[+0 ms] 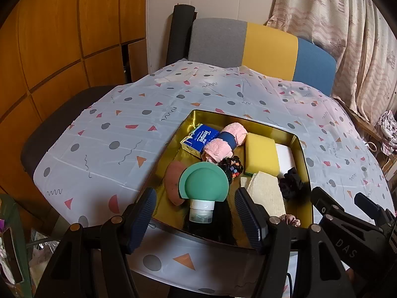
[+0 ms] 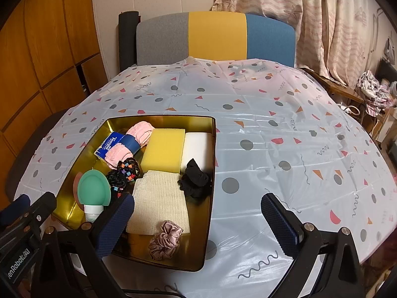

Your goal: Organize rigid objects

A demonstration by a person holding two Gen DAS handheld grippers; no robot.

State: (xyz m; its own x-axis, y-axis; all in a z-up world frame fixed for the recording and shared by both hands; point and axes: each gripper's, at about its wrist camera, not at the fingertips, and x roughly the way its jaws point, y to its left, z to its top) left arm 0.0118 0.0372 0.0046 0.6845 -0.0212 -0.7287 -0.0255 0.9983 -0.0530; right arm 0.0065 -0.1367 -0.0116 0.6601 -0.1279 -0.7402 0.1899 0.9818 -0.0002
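A gold tin tray (image 1: 304, 154) (image 2: 213, 149) lies on the patterned tablecloth. Inside it a green squeeze bottle (image 1: 203, 183) (image 2: 94, 188) lies at the near left, its white cap toward me. My left gripper (image 1: 197, 214) hovers open over the tray's near edge. The cap shows between its fingers but the pads are clear of it. My right gripper (image 2: 198, 219) is open and holds nothing, with one finger over the tray and the other over bare cloth. The tray also holds a yellow sponge (image 2: 162, 149), a white block (image 2: 197, 146) and a tissue pack (image 2: 109, 144).
Soft things share the tray: a pink rolled towel (image 2: 129, 141), a beige pad (image 2: 158, 203), a black scrunchie (image 2: 196, 178), a pink scrunchie (image 2: 165, 238) and dark hair ties (image 2: 124, 173). Tablecloth (image 2: 273, 149) spreads to the tray's right. A chair (image 2: 215, 37) stands behind the table.
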